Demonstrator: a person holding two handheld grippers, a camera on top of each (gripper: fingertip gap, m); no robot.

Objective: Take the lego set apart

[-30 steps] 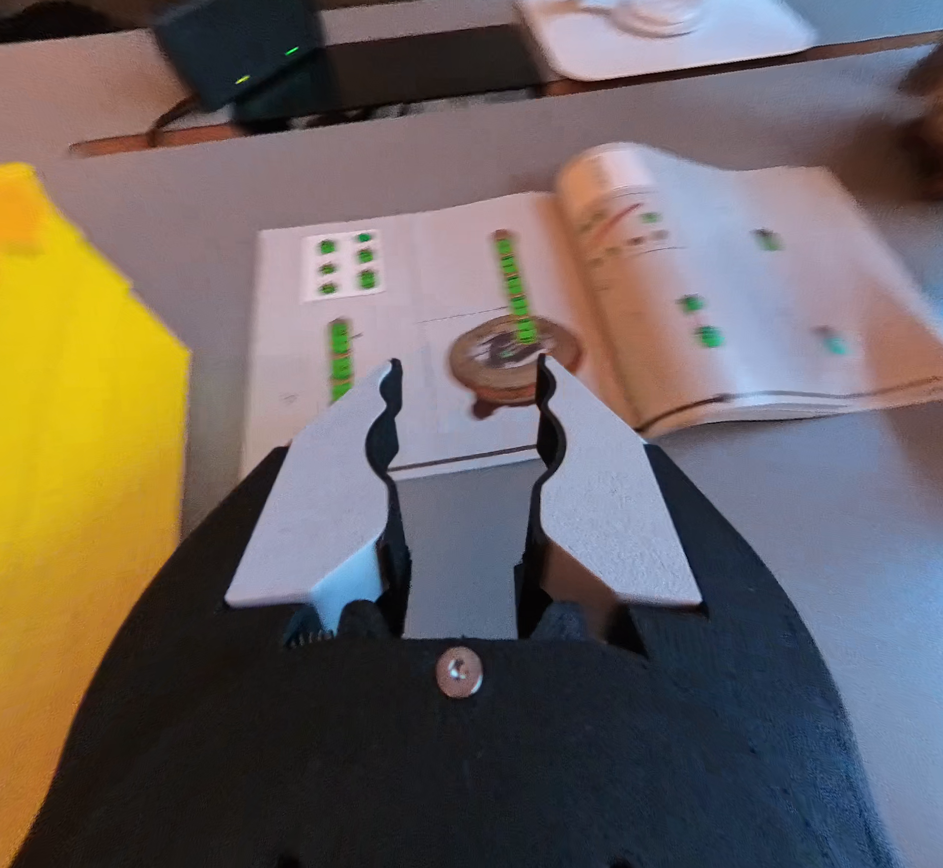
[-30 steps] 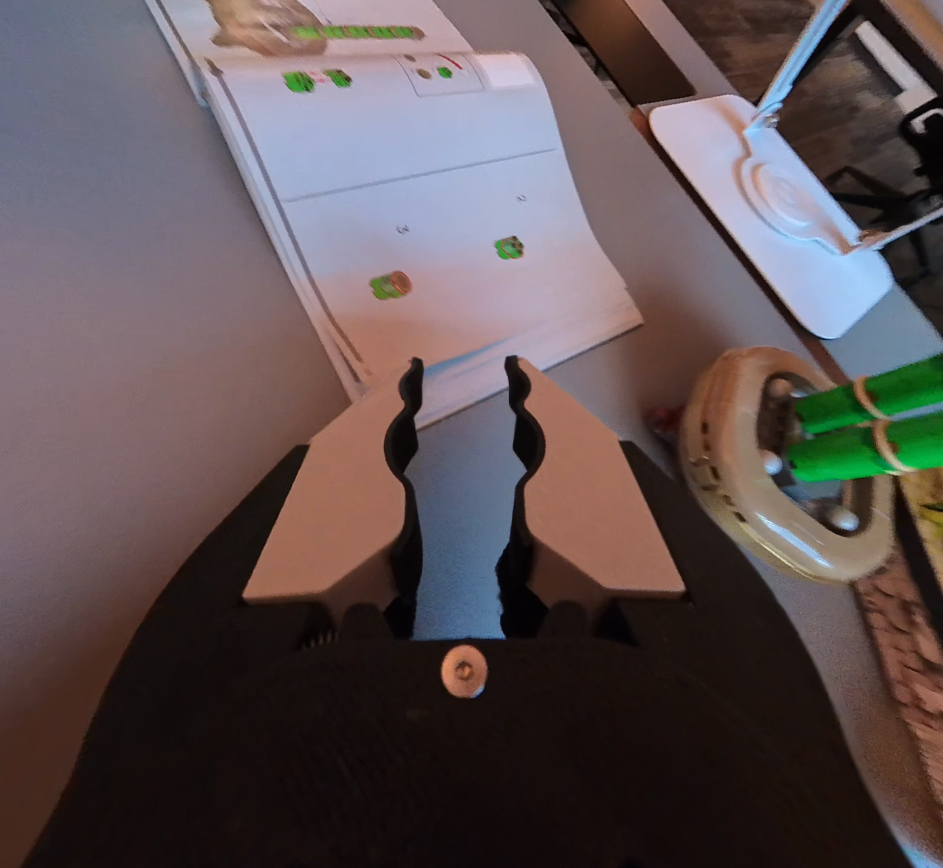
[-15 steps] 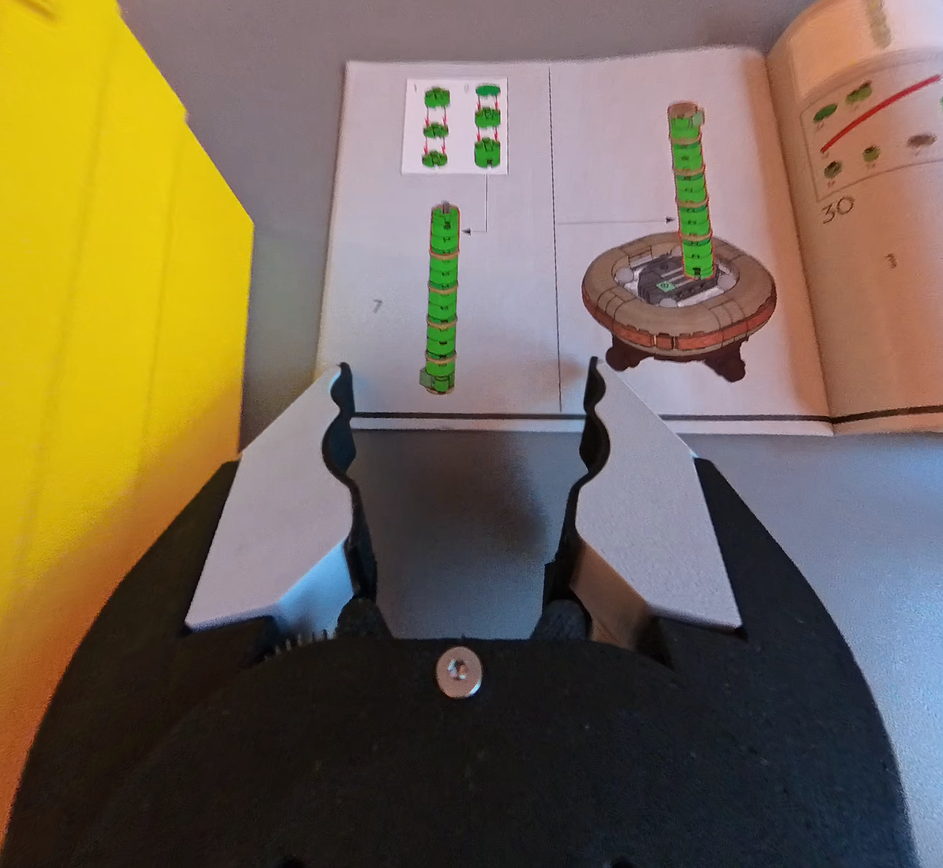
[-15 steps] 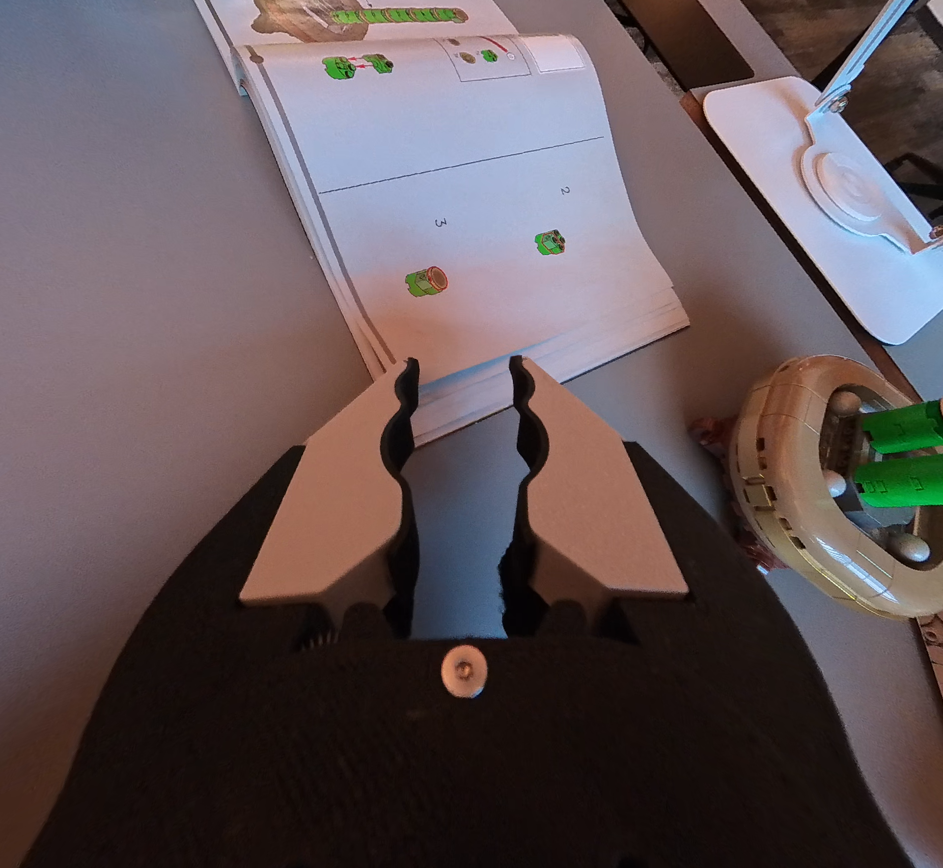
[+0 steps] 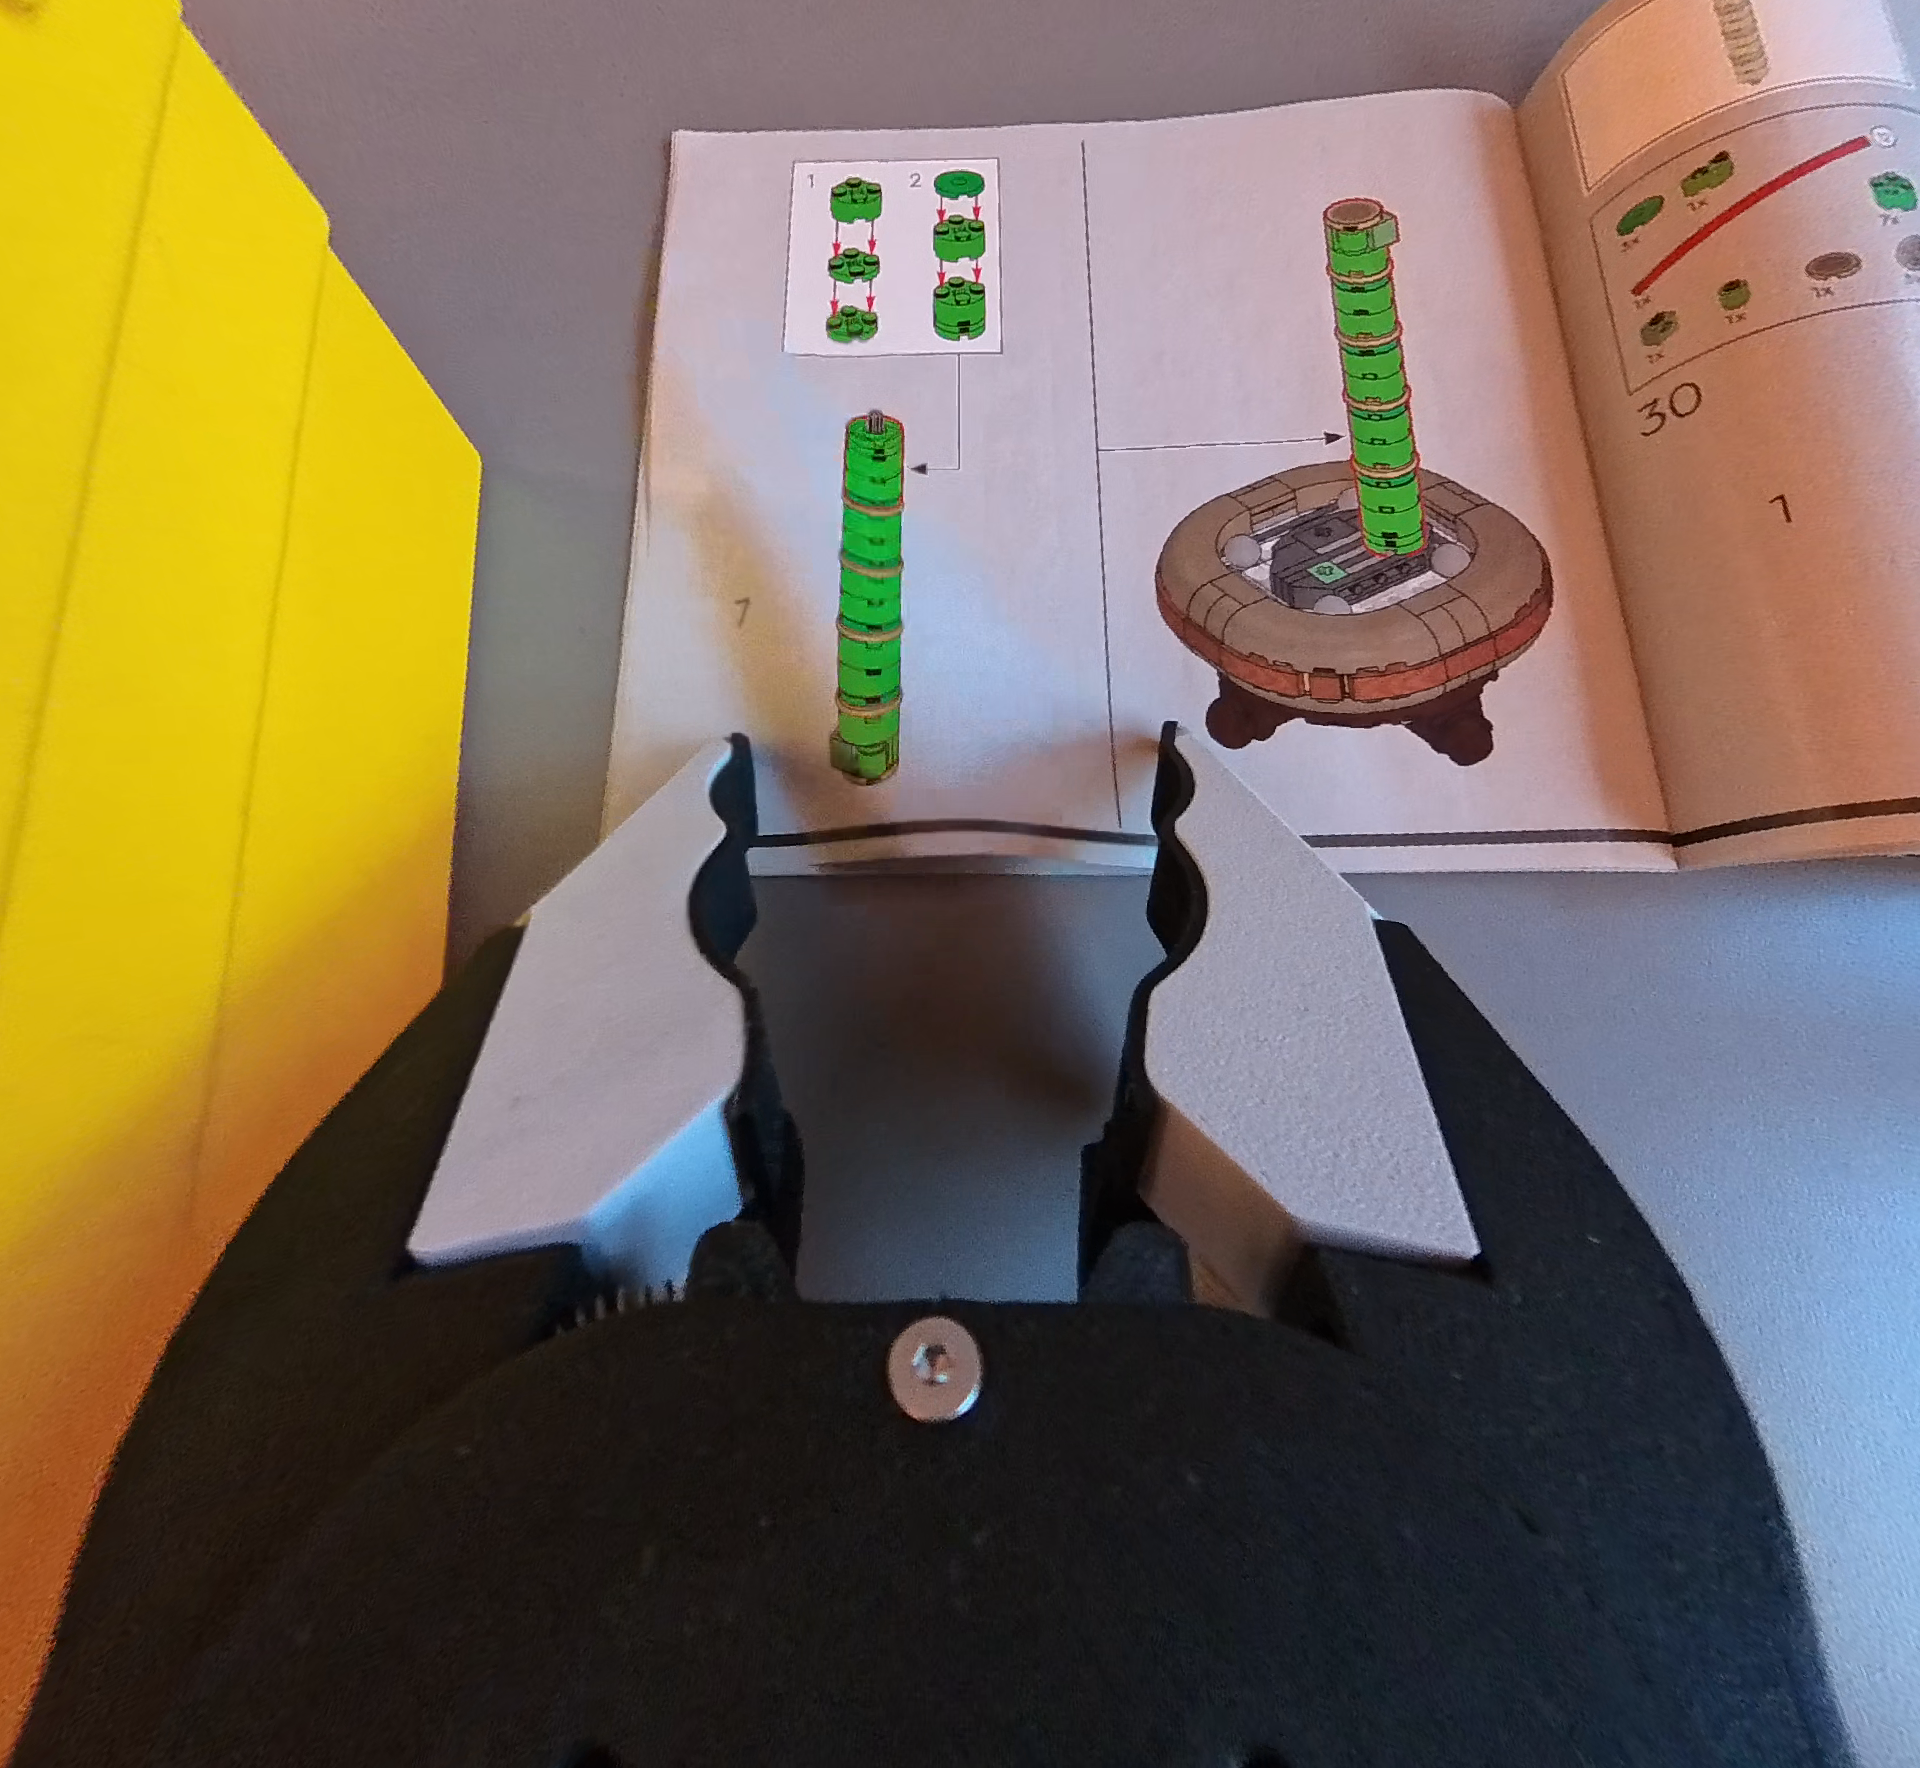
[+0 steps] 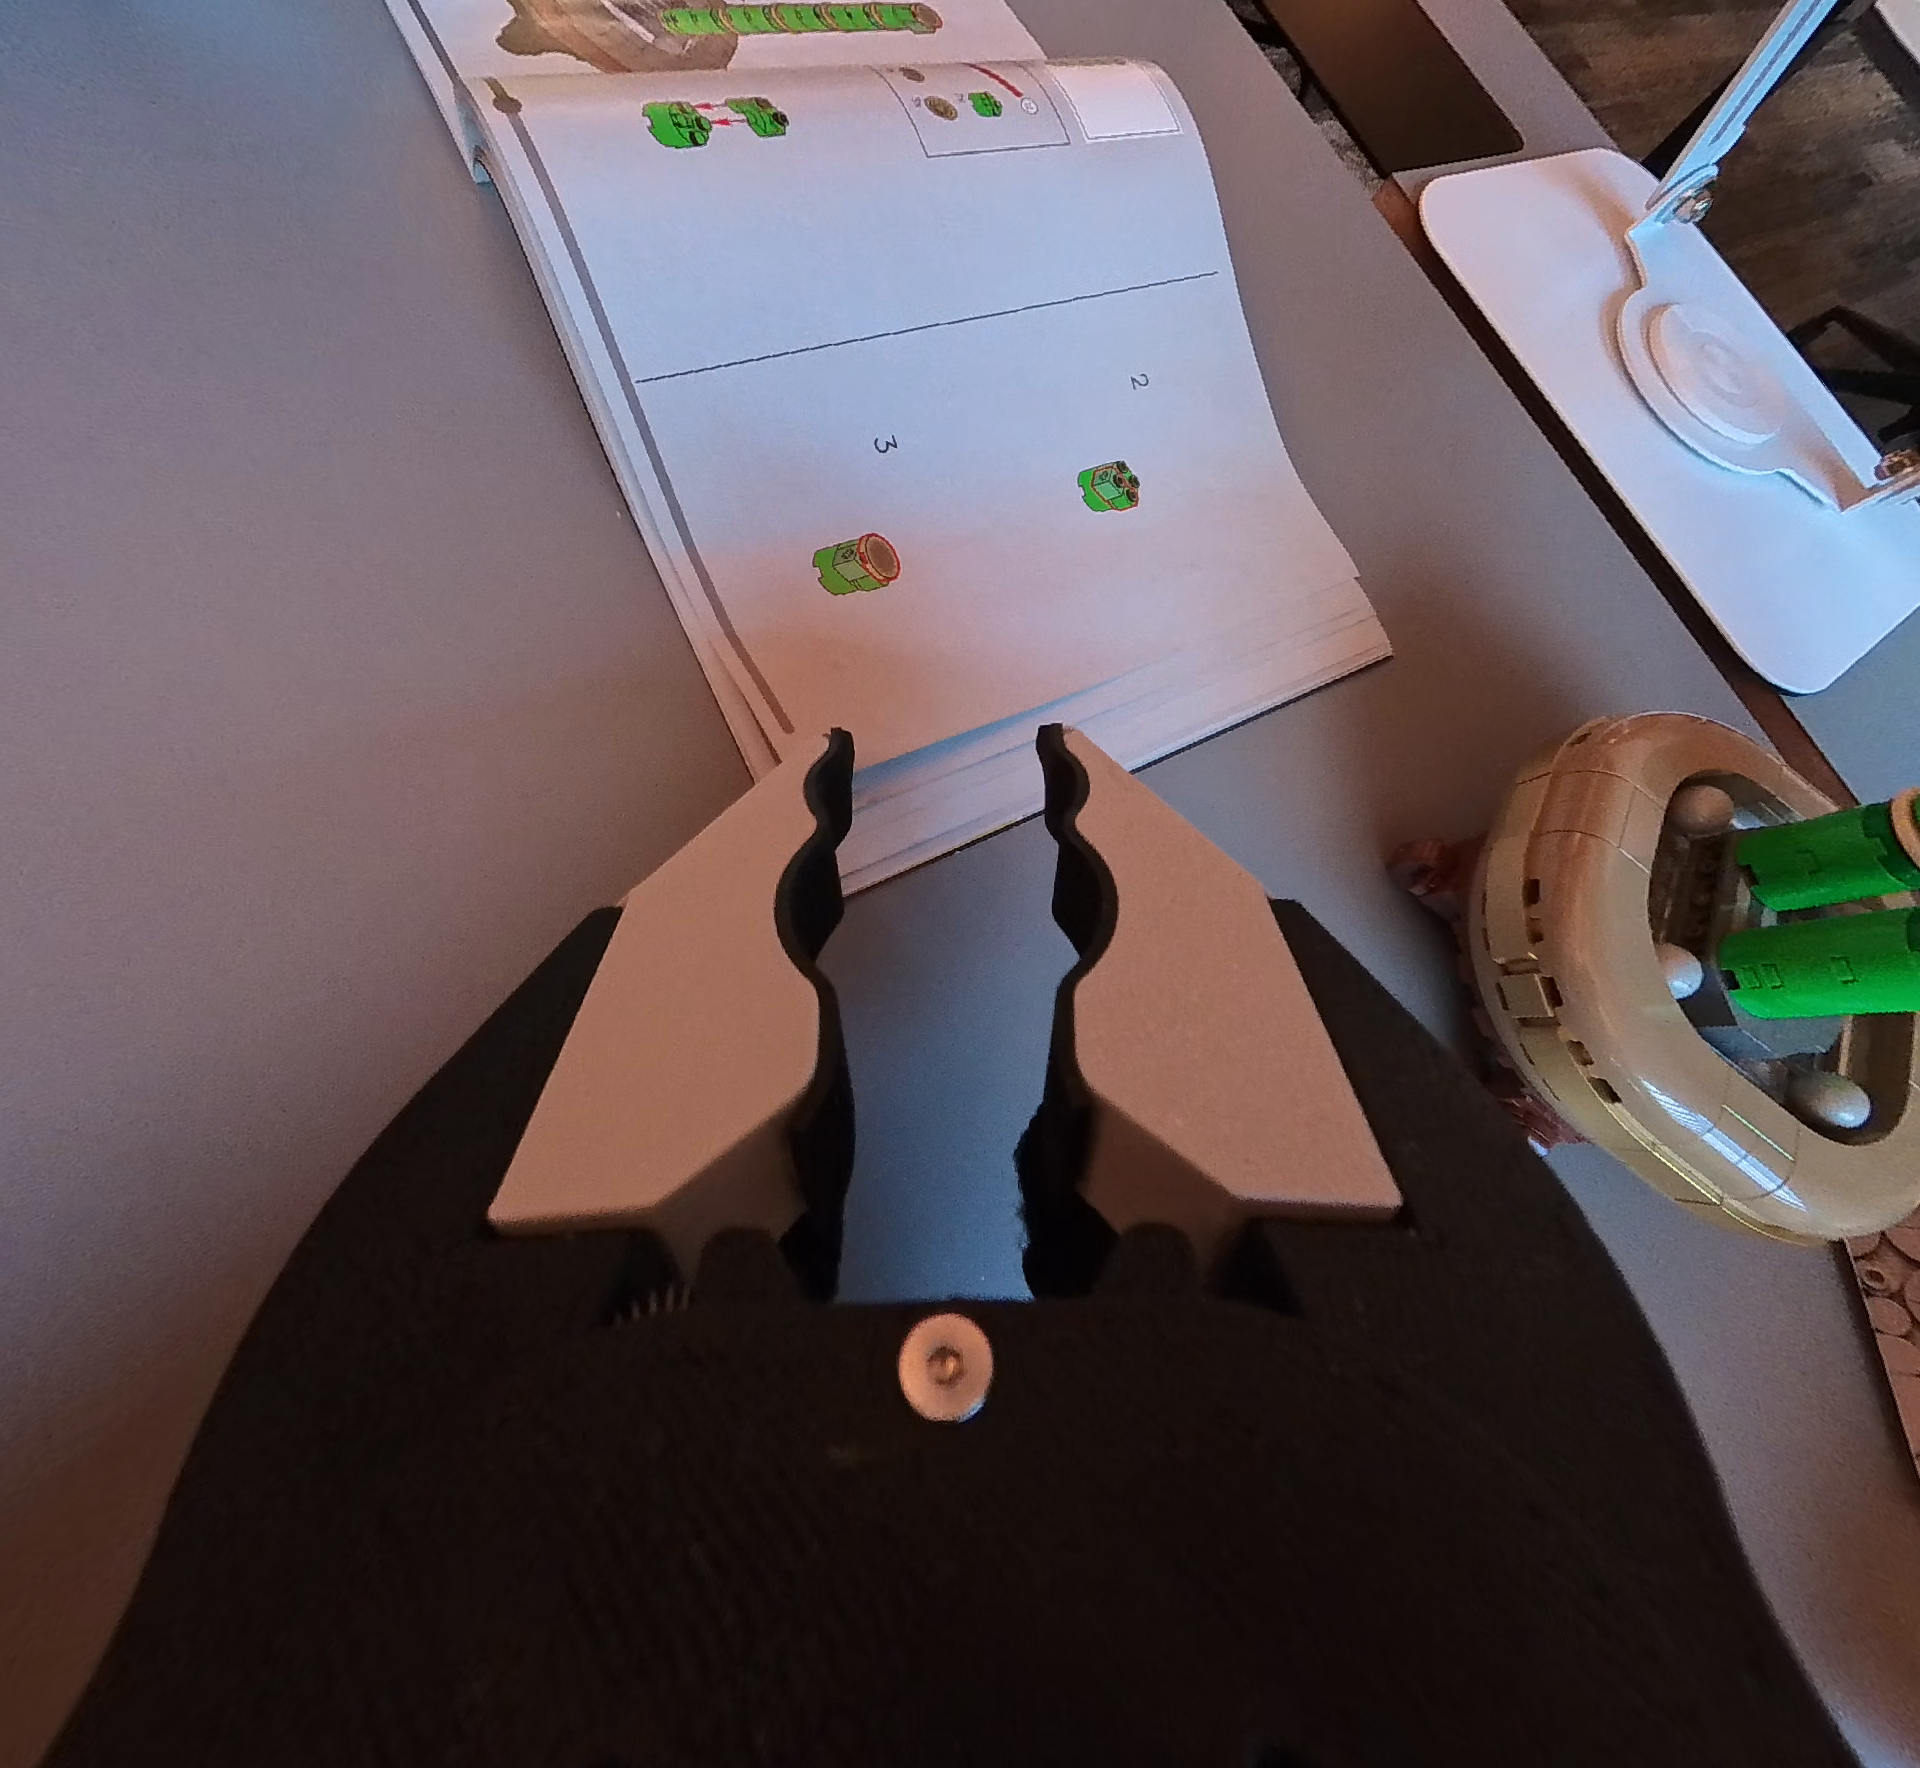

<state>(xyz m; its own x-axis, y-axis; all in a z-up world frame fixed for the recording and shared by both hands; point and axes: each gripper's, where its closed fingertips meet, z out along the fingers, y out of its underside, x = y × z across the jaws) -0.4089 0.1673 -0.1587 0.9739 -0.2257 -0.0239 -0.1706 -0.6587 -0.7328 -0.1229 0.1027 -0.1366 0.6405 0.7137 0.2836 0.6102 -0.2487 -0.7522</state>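
The lego set [image 6: 1621, 980] is a tan ring-shaped pot with two green stalks [image 6: 1829, 918] standing in it; it sits at the right edge of the right wrist view and is not in the left wrist view. My right gripper [image 6: 943, 742] is open and empty, to the left of the pot, with its tips over the near edge of an open instruction booklet [image 6: 935, 430]. My left gripper [image 5: 954, 752] is wide open and empty above the grey table, with its tips at the booklet's [image 5: 1143, 492] near edge.
A yellow box [image 5: 197, 679] stands close on the left of my left gripper. A white stand base [image 6: 1662, 388] with a metal arm sits beyond the pot at the table's far edge. A studded brown mat [image 6: 1896, 1303] lies by the pot. About 30 cm separates my right fingertips from the white stand base [image 6: 1662, 388].
My left gripper has tilted down toward the booklet and opened wider. My right gripper has moved a little; the pot now shows lower and nearer at the right edge.
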